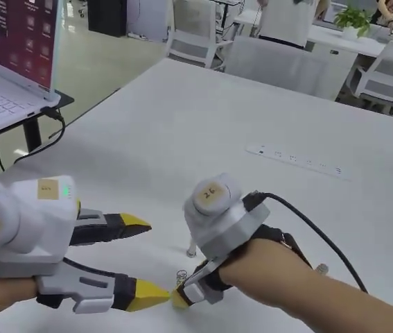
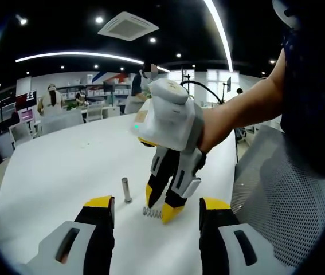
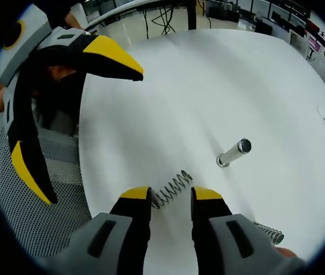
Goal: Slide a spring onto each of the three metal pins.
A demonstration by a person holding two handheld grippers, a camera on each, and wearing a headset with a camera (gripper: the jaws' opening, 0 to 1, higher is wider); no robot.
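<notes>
Holding the right gripper (image 3: 171, 193) low at the white worktop (image 1: 203, 125), jaws parted only narrowly, yellow tips straddling the near end of a spring (image 3: 176, 184) lying flat on the surface; not clamping it, leaving a little gap beside the coil in the right gripper view. Facing a bare metal pin (image 3: 234, 153) standing upright on the worktop just beyond that spring, apart from it. Showing, close by the outer side of one right jaw, a second spring (image 3: 268, 232) also lying flat, near the lower edge of the right gripper view. Holding the left gripper (image 1: 154, 260) wide open, pointing toward the right gripper across the spring, gripping nothing, with its lower tip in the head view just beside the right gripper's tips; touching or not, cannot tell. Trailing a black cable (image 1: 321, 236) from the right gripper over the person's forearm. Leaving well back a power strip (image 1: 293, 158) sunk in the worktop, and a laptop (image 1: 2, 69) off to the far left on a separate desk
</notes>
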